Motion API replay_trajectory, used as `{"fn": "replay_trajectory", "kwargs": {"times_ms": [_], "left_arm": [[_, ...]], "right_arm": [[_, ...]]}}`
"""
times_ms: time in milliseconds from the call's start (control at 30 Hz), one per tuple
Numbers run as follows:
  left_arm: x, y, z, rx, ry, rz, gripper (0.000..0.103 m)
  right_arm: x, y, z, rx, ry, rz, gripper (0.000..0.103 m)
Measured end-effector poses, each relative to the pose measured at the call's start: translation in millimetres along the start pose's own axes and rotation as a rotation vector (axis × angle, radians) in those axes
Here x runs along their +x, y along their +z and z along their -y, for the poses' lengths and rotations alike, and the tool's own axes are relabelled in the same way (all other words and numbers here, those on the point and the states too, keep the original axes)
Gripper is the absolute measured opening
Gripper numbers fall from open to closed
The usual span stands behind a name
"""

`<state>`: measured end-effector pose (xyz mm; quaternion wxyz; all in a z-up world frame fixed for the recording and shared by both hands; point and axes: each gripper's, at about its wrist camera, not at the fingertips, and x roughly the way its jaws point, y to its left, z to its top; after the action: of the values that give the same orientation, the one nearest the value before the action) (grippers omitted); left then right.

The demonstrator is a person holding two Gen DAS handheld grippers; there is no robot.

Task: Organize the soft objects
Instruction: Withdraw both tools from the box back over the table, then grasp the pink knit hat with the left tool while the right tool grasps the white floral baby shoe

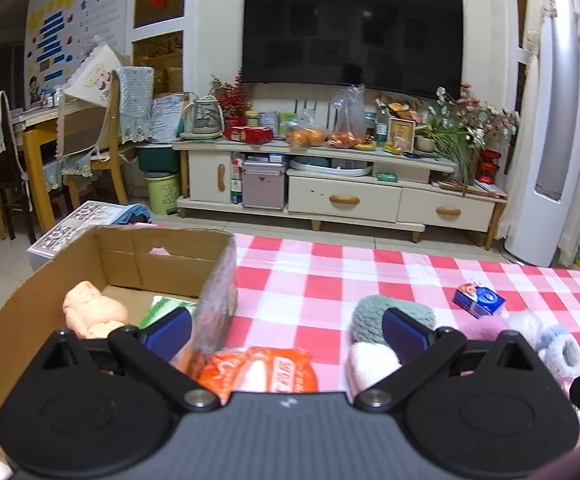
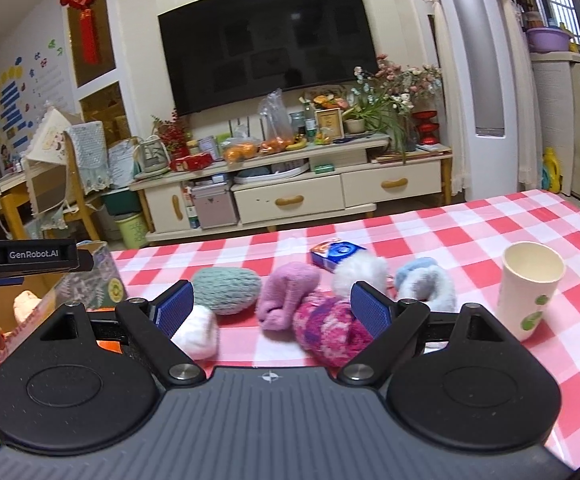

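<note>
A cardboard box (image 1: 162, 258) stands at the table's left with a peach plush toy (image 1: 92, 312) inside. My left gripper (image 1: 286, 334) is open and empty, above an orange packet (image 1: 262, 370) beside the box. A grey-green sock ball (image 2: 226, 290), a white sock ball (image 2: 198, 332), a lilac sock roll (image 2: 286, 296), a pink-purple sock roll (image 2: 329, 328), a white fluffy one (image 2: 359, 272) and a pale blue one (image 2: 425, 284) lie on the checked cloth. My right gripper (image 2: 272, 308) is open and empty, just above the lilac and pink-purple rolls.
A small blue and orange carton (image 2: 335, 254) lies behind the socks. A paper cup (image 2: 529, 288) stands at the right. The left gripper's body (image 2: 26, 258) shows at the left edge. The red-white checked table (image 2: 469, 224) ends toward a TV stand (image 1: 329, 184).
</note>
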<state>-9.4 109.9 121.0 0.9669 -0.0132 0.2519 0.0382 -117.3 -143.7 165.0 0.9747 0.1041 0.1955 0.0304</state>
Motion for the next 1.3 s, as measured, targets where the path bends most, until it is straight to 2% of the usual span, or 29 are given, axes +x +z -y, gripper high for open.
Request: {"fn": "replay_trajectory", "kwargs": {"times_ms": [433,733,867,1033,1300], "left_arm": [[-7,-14,40,0.09,-0.119,0.008,0.102],[-8,-31,79,0.158,-0.265,-0.035,0.102],[-4,-35,89,0.15,-0.318,-0.066,0.102],[10,-38,99,0.091,-0.387,-0.125,0.102],[27,-49,125,0.07,-0.452,-0.193,0.102]], "right_arm": [[-4,-14,26,0.048,-0.118,-0.034,0.103],[20,-19,38,0.039,-0.162,-0.1,0.103],[33,-23,44,0.032,-0.167,-0.161,0.103],[51,-27,45,0.023,-0.164,-0.222,0.103],[57,-27,47,0.019,-0.152,-0.266,0.103]]}}
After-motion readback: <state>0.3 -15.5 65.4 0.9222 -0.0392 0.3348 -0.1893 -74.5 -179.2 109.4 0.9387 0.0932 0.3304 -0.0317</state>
